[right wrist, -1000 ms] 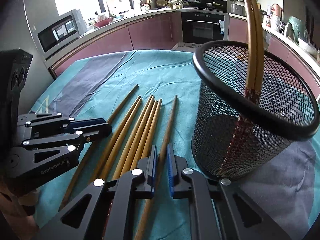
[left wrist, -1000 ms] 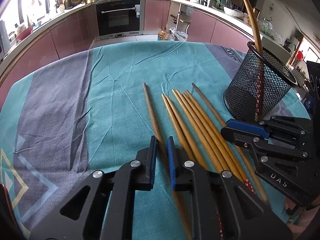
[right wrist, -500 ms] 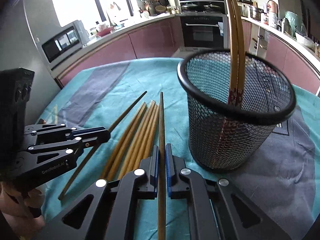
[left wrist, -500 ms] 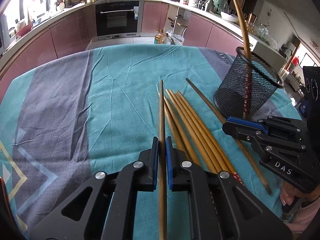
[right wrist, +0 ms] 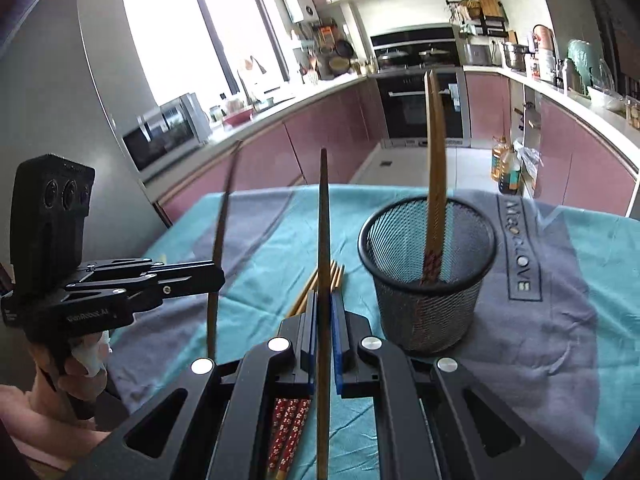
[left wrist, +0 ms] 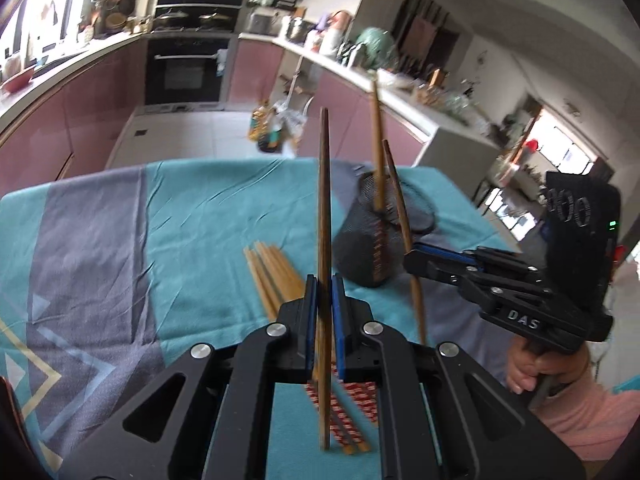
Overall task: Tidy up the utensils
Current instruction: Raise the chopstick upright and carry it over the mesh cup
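Reading left wrist: "DAS" is printed on the right hand-held gripper (left wrist: 416, 260), clenched on a brown wooden chopstick (left wrist: 400, 208).
Left hand-held gripper (left wrist: 323, 300): clenched on a dark wooden chopstick (left wrist: 324, 200), raised above the teal-and-grey clothed worktop (left wrist: 192, 220).
Right wrist writing: "GenRobot.AI" on the left tool; the cloth's lettering is partly unclear, ending "LOVE".
Basket: black round wire-mesh basket (right wrist: 428, 308) holding red-patterned chopsticks (right wrist: 434, 200); more light wooden chopsticks (right wrist: 332, 276) lie beside it.

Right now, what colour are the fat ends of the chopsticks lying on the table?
Red with small white flowers, clearest in the right wrist view.

Teal-grey tablecloth (right wrist: 560, 320), built-in oven (right wrist: 416, 100), microwave (right wrist: 168, 136), oil bottle (right wrist: 505, 168), pink cabinets (left wrist: 80, 120)
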`<state>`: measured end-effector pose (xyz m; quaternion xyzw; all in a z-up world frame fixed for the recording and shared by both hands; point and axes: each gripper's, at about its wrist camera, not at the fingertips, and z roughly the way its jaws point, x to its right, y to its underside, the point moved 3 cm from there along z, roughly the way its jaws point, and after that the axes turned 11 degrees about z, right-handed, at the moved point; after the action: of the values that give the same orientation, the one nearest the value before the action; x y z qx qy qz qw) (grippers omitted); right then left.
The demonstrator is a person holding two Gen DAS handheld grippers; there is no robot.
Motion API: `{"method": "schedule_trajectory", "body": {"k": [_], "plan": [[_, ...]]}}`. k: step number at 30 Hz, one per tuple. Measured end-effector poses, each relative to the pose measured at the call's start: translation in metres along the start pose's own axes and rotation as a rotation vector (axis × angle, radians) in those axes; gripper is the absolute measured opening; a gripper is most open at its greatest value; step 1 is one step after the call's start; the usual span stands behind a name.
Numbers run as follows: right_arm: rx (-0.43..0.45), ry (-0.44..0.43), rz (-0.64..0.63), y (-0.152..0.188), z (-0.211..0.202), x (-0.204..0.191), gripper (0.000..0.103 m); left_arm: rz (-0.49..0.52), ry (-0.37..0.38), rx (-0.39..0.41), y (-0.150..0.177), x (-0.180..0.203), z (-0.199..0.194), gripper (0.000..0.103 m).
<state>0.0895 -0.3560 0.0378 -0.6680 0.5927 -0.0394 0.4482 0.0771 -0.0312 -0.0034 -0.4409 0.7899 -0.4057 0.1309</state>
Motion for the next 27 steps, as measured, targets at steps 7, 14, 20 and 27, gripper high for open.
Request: {"method": "schedule_trajectory", "body": {"k": [7,14,20,27], "plan": [[0.078,-0.030,0.018,-0.016,-0.026,0.002,0.006,0.027,0.056,0.075,-0.023,0.022,-0.026,0.008],[0.157,-0.044,0.002,-0.037,-0.051,0.002,0.006,0.037,0.073,0.144,-0.054,0.032,-0.040,0.008],[0.228,-0.027,-0.042,-0.067,-0.072,-0.001,0.006,0.051,0.079,0.196,-0.090,0.040,-0.046,0.008],[0.305,0.007,-0.064,-0.100,-0.083,0.002,0.006,0.090,0.023,0.283,-0.138,0.053,-0.052,0.008]]}}
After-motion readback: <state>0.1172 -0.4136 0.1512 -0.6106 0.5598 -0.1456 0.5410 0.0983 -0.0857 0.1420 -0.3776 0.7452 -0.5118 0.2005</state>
